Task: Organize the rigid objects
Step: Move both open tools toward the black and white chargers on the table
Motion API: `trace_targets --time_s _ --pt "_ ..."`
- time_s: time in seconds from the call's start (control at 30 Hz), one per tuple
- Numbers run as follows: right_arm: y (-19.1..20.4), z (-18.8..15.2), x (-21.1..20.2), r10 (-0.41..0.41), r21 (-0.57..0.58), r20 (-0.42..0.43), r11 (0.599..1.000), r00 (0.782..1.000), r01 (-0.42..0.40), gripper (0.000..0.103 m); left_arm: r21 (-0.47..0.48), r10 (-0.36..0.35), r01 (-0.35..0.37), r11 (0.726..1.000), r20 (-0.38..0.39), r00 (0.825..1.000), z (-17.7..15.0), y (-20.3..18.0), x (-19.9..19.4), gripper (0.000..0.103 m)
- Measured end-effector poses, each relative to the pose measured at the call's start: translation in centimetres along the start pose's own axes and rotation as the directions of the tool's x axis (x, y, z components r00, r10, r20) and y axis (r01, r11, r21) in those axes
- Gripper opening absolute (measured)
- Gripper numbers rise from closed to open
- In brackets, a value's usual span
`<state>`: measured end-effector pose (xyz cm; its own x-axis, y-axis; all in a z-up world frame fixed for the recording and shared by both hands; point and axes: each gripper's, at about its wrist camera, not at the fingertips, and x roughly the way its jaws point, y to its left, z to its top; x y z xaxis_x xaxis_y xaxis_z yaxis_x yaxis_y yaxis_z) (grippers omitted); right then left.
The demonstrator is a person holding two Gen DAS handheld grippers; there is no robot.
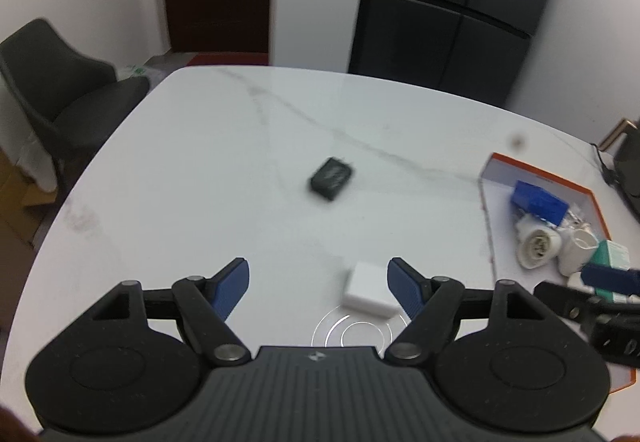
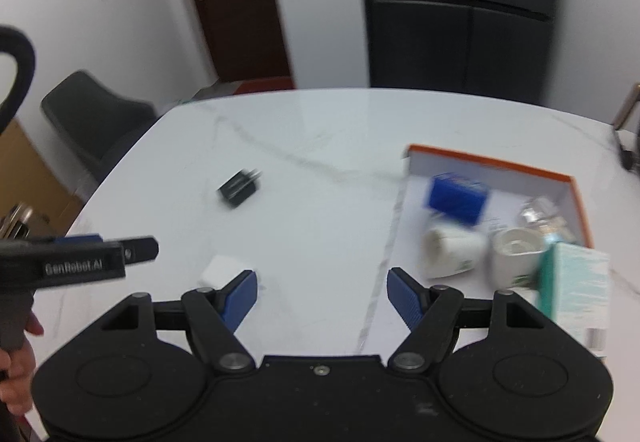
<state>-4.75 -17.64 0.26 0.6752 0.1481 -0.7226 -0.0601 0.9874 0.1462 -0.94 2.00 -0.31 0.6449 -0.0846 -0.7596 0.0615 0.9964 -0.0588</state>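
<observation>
We held both our left gripper (image 1: 318, 288) and right gripper (image 2: 322, 296) spread wide and empty above the table (image 1: 200, 170), most items already in the box (image 2: 500, 172), a black charger (image 1: 331, 178) and white charger (image 1: 370, 290) still outside.

Legible text: "GenRobot.AI", white lettering on black body of left gripper (image 2: 96, 256), seen at left in right wrist view. Print on teal-white carton (image 2: 576, 290), near right, too blurred to read.
</observation>
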Motion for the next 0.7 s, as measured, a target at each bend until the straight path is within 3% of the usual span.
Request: trace_targets --time_s 0.37,0.47,0.7 --pt "5.3 -0.6 4.9 0.103 -0.082 -0.092 0.991 0.990 -0.110 0.085 -0.014 0.007 -0.007 1.000 -0.013 1.000 -0.2 4.1 0.7 0.079" --pt "6.4 -0.3 6.6 0.167 -0.154 -0.131 0.970 0.977 -0.187 0.085 -0.010 -0.006 0.006 1.000 -0.023 1.000 0.0 4.8 1.3 0.079" --pt "7.7 1.1 10.9 0.194 -0.296 -0.185 0.924 0.963 -0.243 0.085 0.021 -0.042 0.044 0.999 -0.052 0.998 0.8 5.5 3.5 0.081"
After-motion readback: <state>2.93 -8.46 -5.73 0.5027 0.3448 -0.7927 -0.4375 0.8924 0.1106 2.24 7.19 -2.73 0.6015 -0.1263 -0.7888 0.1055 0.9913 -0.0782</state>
